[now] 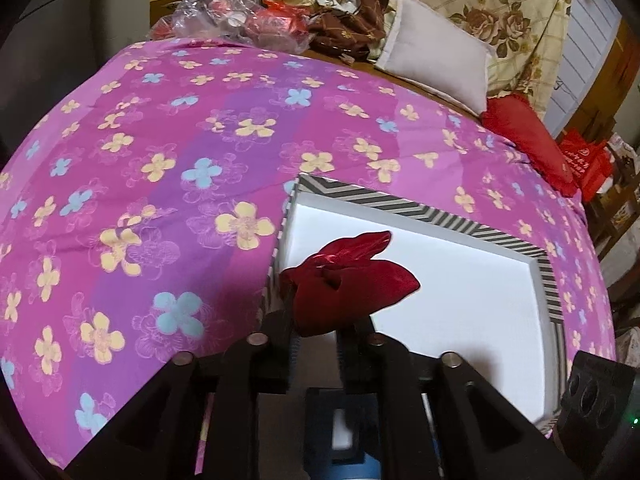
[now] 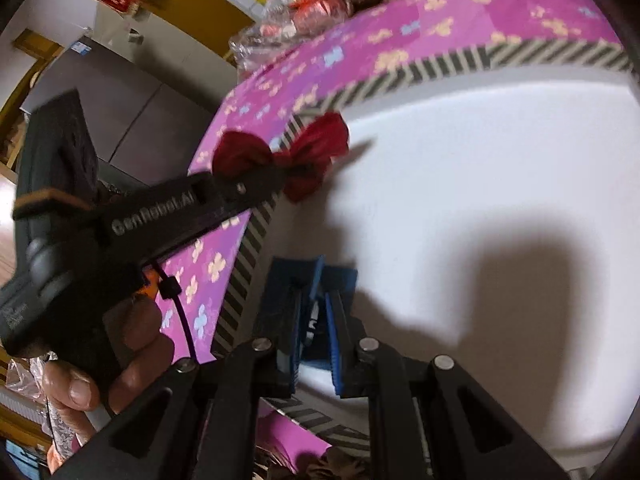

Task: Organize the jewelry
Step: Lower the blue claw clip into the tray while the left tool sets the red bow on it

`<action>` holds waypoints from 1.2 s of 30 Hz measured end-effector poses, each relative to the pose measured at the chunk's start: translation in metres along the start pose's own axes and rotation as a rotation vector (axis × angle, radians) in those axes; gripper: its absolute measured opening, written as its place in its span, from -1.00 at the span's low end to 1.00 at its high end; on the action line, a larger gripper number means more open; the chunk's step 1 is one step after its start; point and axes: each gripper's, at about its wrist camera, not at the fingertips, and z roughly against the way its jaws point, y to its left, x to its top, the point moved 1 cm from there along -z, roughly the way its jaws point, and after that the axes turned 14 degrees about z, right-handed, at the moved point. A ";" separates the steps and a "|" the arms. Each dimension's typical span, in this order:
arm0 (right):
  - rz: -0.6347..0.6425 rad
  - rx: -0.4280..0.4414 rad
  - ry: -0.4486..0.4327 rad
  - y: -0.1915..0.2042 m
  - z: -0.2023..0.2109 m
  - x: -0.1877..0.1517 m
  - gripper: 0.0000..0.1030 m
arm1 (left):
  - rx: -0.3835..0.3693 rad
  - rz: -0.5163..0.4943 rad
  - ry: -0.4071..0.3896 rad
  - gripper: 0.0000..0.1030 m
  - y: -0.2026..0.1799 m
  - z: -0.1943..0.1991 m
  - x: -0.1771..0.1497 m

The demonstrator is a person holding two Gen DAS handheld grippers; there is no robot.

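Note:
My left gripper (image 1: pixel 320 320) is shut on a small red satin pouch (image 1: pixel 348 280) and holds it over the near left corner of a white box (image 1: pixel 460 300) with a black-and-white striped rim. In the right wrist view the left gripper (image 2: pixel 276 176) holds the pouch (image 2: pixel 316 152) at the striped rim (image 2: pixel 248 248). My right gripper (image 2: pixel 316 312) hovers low over the white inside of the box (image 2: pixel 480 184); its blue fingers (image 2: pixel 340 292) are nearly together with nothing between them.
The box lies on a bed with a pink and purple flowered sheet (image 1: pixel 160 160). A white pillow (image 1: pixel 436 56), a red cushion (image 1: pixel 528 136), plastic bags (image 1: pixel 240 20) and clothes lie at the far side. A grey cabinet (image 2: pixel 132 108) stands left of the bed.

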 end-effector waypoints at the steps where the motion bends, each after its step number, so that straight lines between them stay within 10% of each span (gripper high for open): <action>1: -0.005 -0.006 0.003 -0.001 0.001 -0.001 -0.46 | 0.007 -0.005 -0.003 -0.45 0.000 0.000 0.000; 3: -0.008 -0.023 -0.010 -0.004 0.008 -0.006 -0.13 | 0.002 -0.008 0.002 -0.33 0.002 0.001 0.000; 12: 0.011 -0.072 -0.063 -0.005 0.055 -0.011 0.08 | -0.060 0.043 0.023 -0.20 0.013 0.022 -0.006; 36: 0.113 -0.117 -0.067 0.033 0.109 -0.041 0.18 | -0.177 0.069 0.042 -0.03 0.034 0.083 -0.040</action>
